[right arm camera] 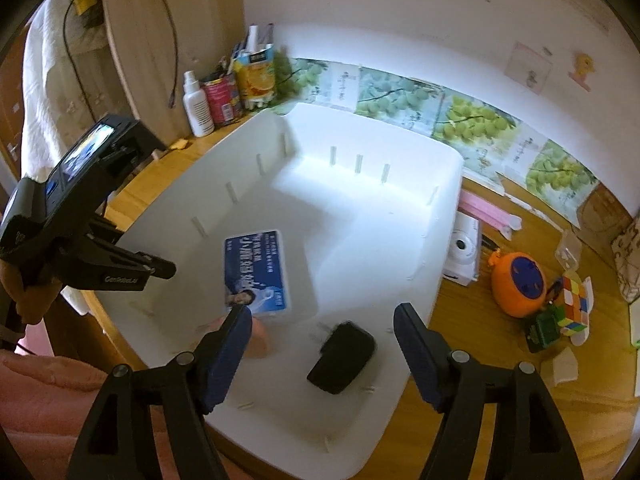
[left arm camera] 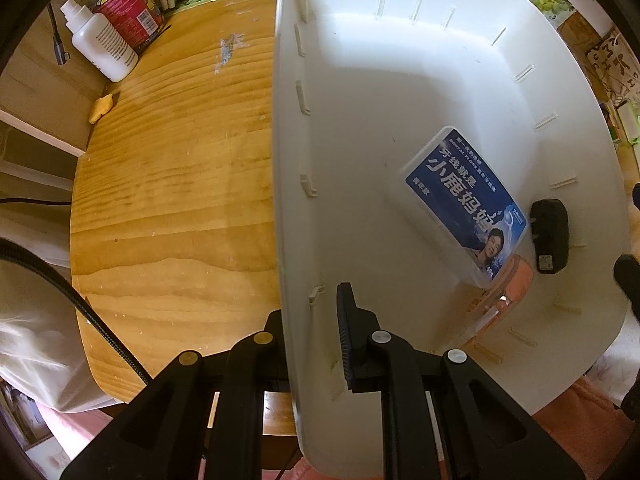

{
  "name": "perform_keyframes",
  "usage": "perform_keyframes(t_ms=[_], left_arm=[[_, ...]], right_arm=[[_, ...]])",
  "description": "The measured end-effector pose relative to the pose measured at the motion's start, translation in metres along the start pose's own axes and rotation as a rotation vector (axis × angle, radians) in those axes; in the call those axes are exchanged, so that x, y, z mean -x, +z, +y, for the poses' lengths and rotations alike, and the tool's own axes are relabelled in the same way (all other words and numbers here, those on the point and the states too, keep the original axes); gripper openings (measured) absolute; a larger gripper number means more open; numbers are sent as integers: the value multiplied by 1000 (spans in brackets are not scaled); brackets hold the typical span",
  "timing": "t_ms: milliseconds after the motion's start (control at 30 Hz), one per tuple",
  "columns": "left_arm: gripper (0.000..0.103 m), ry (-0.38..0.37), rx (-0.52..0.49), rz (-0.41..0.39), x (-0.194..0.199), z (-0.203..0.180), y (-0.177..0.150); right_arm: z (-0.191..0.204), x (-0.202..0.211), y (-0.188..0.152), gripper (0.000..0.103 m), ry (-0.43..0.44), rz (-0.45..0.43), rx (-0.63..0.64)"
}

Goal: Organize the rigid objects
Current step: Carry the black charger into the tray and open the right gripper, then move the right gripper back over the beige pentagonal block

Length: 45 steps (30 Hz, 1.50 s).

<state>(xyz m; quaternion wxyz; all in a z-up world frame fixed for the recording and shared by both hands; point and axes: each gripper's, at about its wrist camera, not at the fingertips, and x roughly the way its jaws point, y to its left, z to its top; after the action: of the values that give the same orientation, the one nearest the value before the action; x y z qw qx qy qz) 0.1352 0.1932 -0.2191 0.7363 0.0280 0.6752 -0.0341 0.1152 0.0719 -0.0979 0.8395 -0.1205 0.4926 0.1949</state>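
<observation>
A white plastic bin sits on the wooden table. My left gripper is shut on the bin's left wall, one finger outside, one inside; it also shows in the right wrist view. Inside the bin lie a blue dental floss box, a black charger plug and a peach-coloured object partly under the box. My right gripper is open and empty, just above the black charger.
Right of the bin are a white instant camera, an orange round toy, a Rubik's cube and a pink case. At the back left stand a white spray bottle, a red can and a juice carton.
</observation>
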Motion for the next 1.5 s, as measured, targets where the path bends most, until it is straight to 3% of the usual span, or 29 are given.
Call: perform_keyframes(t_ms=[433, 600, 967, 1500], left_arm=[[15, 21, 32, 0, 0, -2, 6], [15, 39, 48, -1, -1, -1, 6], [15, 82, 68, -5, -3, -2, 7], [15, 149, 111, -3, -5, -11, 8]], right_arm=[[-61, 16, -16, 74, -97, -65, -157], [-94, 23, -29, 79, -162, -90, -222], [-153, 27, -63, 79, -276, -116, -293], [-223, 17, -99, 81, -319, -178, -359]])
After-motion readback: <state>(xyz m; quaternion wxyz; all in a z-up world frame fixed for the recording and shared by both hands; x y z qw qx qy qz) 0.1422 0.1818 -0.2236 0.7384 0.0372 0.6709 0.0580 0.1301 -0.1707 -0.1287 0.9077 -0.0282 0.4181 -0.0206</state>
